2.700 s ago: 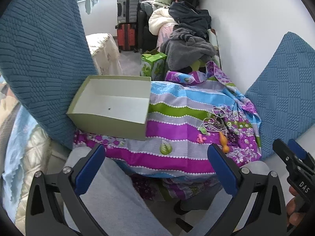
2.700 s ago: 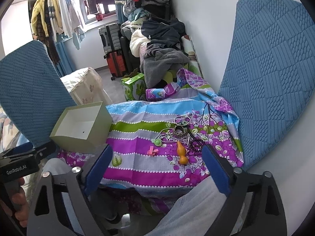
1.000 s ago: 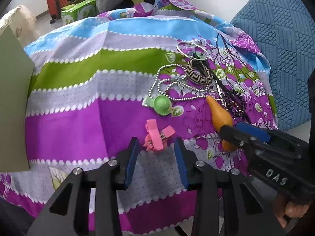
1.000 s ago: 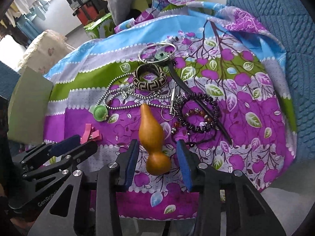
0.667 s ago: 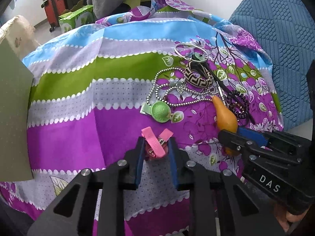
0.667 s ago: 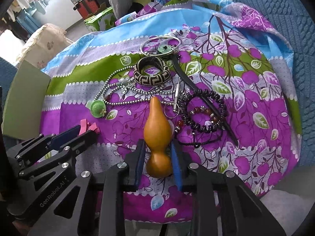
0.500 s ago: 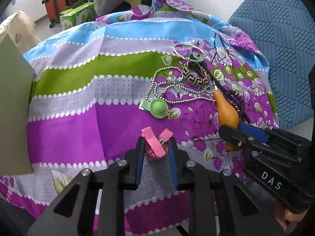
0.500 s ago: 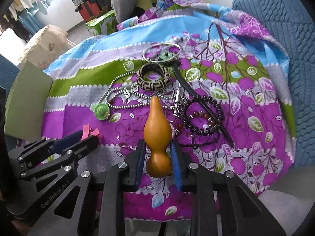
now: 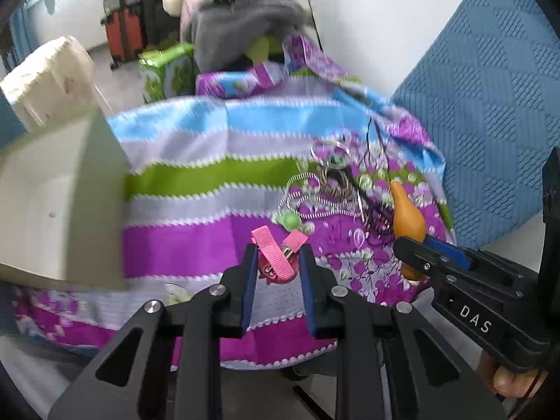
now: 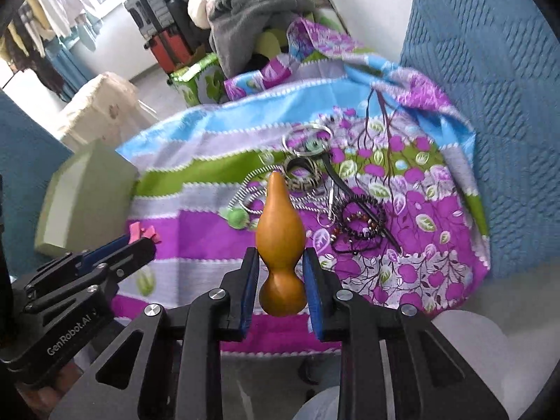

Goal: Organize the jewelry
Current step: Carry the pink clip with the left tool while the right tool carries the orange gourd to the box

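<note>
Now we pinch the pink ribbon hair clip (image 9: 274, 257) in our left tool (image 9: 276, 262) and the orange gourd-shaped wooden pendant (image 10: 280, 245) in our right tool (image 10: 281, 273), above the striped purple cloth (image 9: 182, 241).

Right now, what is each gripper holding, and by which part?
The left gripper pinches the pink hair clip across its lower end. The right gripper clamps the orange gourd at its narrow waist, neck pointing away.
</note>
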